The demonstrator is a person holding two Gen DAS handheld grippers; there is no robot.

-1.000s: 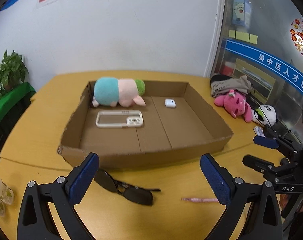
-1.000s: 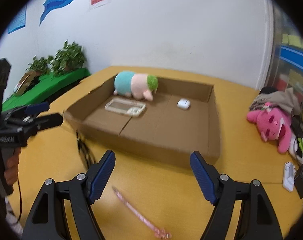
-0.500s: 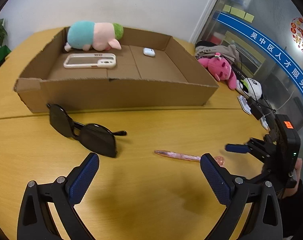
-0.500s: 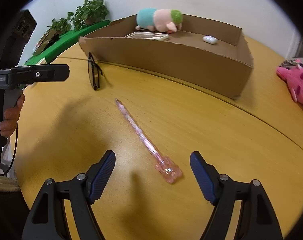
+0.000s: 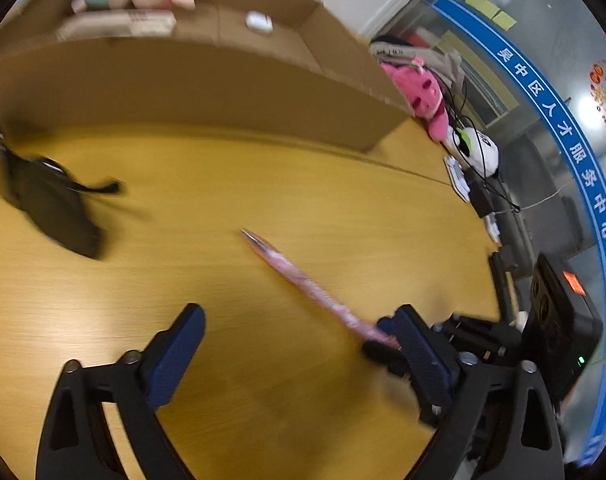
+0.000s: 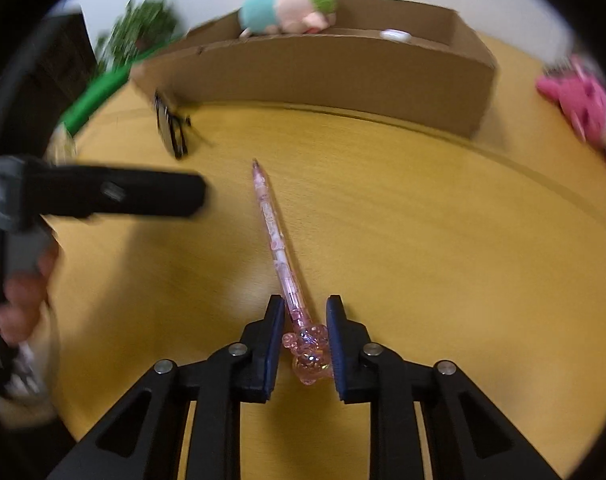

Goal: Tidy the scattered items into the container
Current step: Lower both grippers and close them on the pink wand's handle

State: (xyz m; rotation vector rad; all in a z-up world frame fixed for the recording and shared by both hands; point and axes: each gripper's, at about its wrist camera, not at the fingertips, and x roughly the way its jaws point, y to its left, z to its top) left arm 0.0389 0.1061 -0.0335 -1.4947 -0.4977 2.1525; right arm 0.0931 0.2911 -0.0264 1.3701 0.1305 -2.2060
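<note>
Both grippers have dropped toward the counter (image 5: pixel 343 208) since the earlier frames.

L wrist view: left gripper (image 5: pixel 299 344) fingers spread wide, closing a little, nothing between them. Translucent pink pen with a charm end (image 5: pixel 303 280) runs diagonally from centre to lower right, charm end at the right gripper (image 5: pixel 383 338). Black sunglasses (image 5: pixel 51 204) lie far left.

R wrist view: right fingers have just narrowed around the charm, pads near or touching it; can't tell. Pen's long axis points up-frame toward the brown cardboard box (image 6: pixel 343 68). R hand nearer.
</note>
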